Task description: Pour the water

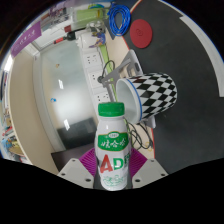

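My fingers (113, 172) sit at the bottom centre of the frame, and between them stands a small white drink bottle (113, 148) with a pale green cap, a green label and red letters low on its front. The purple pads (87, 162) flank it closely at both sides, with the bottle's lower body filling the space between them; I seem to have it clamped, pads pressed to its sides, the fingers spread only as wide as the bottle itself. The bottle is upright, its cap reaching to about the middle of the frame. Just behind it, right of centre, a cup with a black-and-white checkered pattern (152, 94) lies tilted, its open mouth turned toward the left and slightly down, close above the bottle's cap. The cup's bottom end points to the right. All this is over a dark counter (195, 60) that fills the right side of the frame. At upper centre a white power strip (94, 68) runs along the counter's pale edge, and above it a coil of blue cable (121, 17) lies near the top of the frame. Next to that, upper right, is a red round object (143, 33) that I cannot name more closely. A pale floor (55, 95) spreads across the left side of the frame.
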